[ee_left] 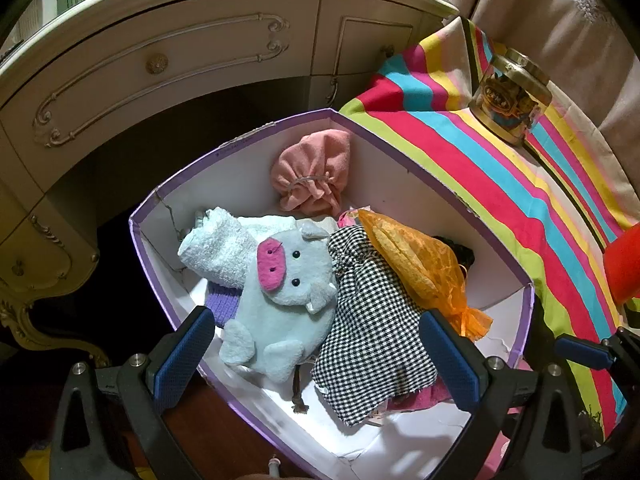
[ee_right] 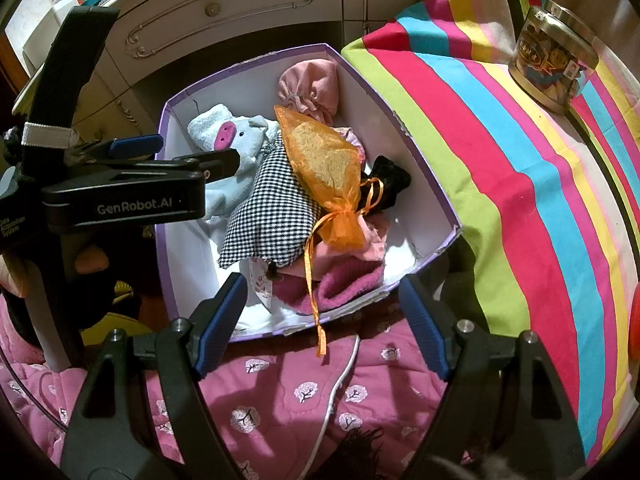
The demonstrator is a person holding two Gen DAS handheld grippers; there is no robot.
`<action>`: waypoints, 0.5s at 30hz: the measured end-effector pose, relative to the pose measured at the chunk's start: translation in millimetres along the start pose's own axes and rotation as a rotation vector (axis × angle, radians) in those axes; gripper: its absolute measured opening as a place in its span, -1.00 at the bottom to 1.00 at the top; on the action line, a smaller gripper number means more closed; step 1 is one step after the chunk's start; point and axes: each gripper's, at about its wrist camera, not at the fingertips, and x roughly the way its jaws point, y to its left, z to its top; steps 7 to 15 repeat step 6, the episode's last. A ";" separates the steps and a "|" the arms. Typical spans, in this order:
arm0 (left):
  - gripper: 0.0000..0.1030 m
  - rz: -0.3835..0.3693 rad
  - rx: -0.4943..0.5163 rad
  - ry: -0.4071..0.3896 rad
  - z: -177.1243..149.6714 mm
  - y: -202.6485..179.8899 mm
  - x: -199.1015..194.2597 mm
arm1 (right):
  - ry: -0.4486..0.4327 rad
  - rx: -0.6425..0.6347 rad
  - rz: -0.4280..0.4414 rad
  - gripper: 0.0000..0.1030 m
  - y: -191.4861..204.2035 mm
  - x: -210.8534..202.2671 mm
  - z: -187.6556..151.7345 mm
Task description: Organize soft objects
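Note:
A purple-edged white box (ee_left: 416,164) (ee_right: 424,160) holds several soft things: a pale blue plush pig (ee_left: 280,300) (ee_right: 244,136), a checked black-and-white pouch (ee_left: 372,344) (ee_right: 272,208), an orange mesh bag (ee_left: 416,264) (ee_right: 324,168), a pink drawstring pouch (ee_left: 312,176) (ee_right: 312,84) and a magenta knit piece (ee_right: 344,284). My left gripper (ee_left: 316,356) (ee_right: 176,152) hovers open over the box's near-left side, nothing between its blue pads. My right gripper (ee_right: 320,328) stands open at the box's near edge, above the orange bag's ribbon, holding nothing.
A striped cloth (ee_left: 500,184) (ee_right: 520,160) covers the surface right of the box, with a clear jar (ee_left: 510,98) (ee_right: 554,68) on it. A cream dresser (ee_left: 160,64) stands behind. A pink quilt (ee_right: 280,392) with a white cable (ee_right: 340,380) lies below.

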 end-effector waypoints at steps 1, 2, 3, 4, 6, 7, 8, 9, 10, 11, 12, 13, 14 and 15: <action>1.00 0.004 -0.002 0.002 0.3 0.3 0.6 | 0.000 0.000 0.000 0.56 0.0 -0.3 -1.0; 1.00 0.009 -0.004 0.001 0.0 0.6 0.8 | 0.001 -0.001 0.000 0.56 -0.3 0.1 -0.1; 1.00 0.015 -0.004 -0.002 -0.4 0.4 0.7 | 0.001 -0.002 0.000 0.56 -0.6 0.1 0.0; 1.00 0.023 -0.003 -0.005 -1.0 0.2 0.5 | 0.001 -0.001 0.001 0.56 -0.4 -0.2 -1.2; 1.00 0.024 -0.003 -0.003 -1.2 0.0 0.6 | 0.001 -0.001 0.000 0.56 -0.7 0.0 -0.1; 1.00 0.024 -0.003 -0.003 -1.2 0.0 0.6 | 0.001 -0.001 0.000 0.56 -0.7 0.0 -0.1; 1.00 0.024 -0.003 -0.003 -1.2 0.0 0.6 | 0.001 -0.001 0.000 0.56 -0.7 0.0 -0.1; 1.00 0.024 -0.003 -0.003 -1.2 0.0 0.6 | 0.001 -0.001 0.000 0.56 -0.7 0.0 -0.1; 1.00 0.024 -0.003 -0.003 -1.2 0.0 0.6 | 0.001 -0.001 0.000 0.56 -0.7 0.0 -0.1; 1.00 0.024 -0.003 -0.003 -1.2 0.0 0.6 | 0.001 -0.001 0.000 0.56 -0.7 0.0 -0.1; 1.00 0.024 -0.003 -0.003 -1.2 0.0 0.6 | 0.001 -0.001 0.000 0.56 -0.7 0.0 -0.1; 1.00 0.024 -0.003 -0.003 -1.2 0.0 0.6 | 0.001 -0.001 0.000 0.56 -0.7 0.0 -0.1; 1.00 0.024 -0.003 -0.003 -1.2 0.0 0.6 | 0.001 -0.001 0.000 0.56 -0.7 0.0 -0.1; 1.00 0.024 -0.003 -0.003 -1.2 0.0 0.6 | 0.001 -0.001 0.000 0.56 -0.7 0.0 -0.1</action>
